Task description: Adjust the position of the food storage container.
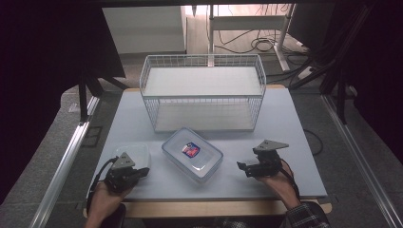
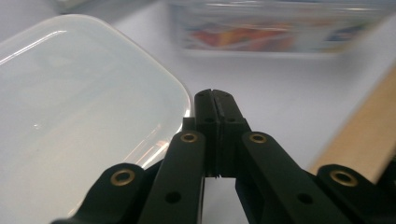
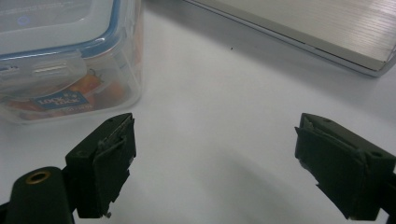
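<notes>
A clear lidded food box [image 1: 192,154] with a blue seal and a red-and-blue label lies at the middle of the pale table [image 1: 285,123]. To its left sits a small translucent white tub [image 1: 135,153]. My left gripper [image 1: 144,171] is just in front of that tub, pointing right, with its jaws shut and nothing between them. In the left gripper view the closed tips [image 2: 215,95] lie beside the tub's [image 2: 70,116] rounded corner, and the food box [image 2: 280,28] is blurred beyond. My right gripper [image 1: 241,167] stands open to the right of the food box [image 3: 60,60], its jaws [image 3: 215,128] wide over bare table.
A white wire basket [image 1: 202,92] stands at the back of the table, its base [image 3: 317,28] showing in the right gripper view. The table's wooden front edge [image 1: 214,208] runs close under both hands. Cables lie on the floor behind.
</notes>
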`<state>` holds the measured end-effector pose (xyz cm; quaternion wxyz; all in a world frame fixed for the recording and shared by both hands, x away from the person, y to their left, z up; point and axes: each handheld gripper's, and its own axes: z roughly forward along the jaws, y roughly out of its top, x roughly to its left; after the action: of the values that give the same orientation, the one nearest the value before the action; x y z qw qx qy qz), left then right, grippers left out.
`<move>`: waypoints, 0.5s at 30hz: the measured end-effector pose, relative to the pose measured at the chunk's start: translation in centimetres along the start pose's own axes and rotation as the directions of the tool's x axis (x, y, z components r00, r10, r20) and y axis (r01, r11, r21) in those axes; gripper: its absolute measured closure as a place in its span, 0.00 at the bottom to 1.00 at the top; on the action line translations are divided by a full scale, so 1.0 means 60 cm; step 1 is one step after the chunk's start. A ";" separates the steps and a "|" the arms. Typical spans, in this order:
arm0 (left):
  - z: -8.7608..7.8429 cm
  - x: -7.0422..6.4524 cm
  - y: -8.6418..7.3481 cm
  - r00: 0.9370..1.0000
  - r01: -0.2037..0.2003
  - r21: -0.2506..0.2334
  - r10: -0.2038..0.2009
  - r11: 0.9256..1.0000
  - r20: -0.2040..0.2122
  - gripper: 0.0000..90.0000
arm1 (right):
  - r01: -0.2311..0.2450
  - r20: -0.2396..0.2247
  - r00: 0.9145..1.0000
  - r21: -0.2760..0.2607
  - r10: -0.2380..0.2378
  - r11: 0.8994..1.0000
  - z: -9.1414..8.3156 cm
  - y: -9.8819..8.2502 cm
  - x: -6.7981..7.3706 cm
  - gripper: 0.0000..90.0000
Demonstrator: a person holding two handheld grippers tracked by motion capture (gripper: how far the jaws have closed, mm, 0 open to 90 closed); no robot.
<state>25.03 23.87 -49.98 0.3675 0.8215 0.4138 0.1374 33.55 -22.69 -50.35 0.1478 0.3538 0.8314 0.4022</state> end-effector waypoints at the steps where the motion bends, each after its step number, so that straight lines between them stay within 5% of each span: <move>1: 0.000 0.018 0.002 1.000 0.008 0.002 -0.008 1.000 -0.014 1.00 | 0.000 0.000 1.000 0.000 0.000 1.000 0.000 0.000 0.000 0.14; 8: 0.005 0.068 0.011 0.997 0.026 0.017 -0.025 1.000 -0.080 1.00 | 0.003 -0.008 1.000 -0.010 -0.003 1.000 -0.001 0.002 0.001 0.14; 15: 0.013 0.056 0.049 0.993 0.016 0.000 -0.016 1.000 -0.116 1.00 | 0.003 -0.022 1.000 -0.018 -0.003 1.000 -0.004 0.006 0.005 0.25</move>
<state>29.22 24.96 -48.66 0.3438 0.8089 0.4410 0.1817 33.38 -22.45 -49.90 0.1426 0.3468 0.8298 0.4132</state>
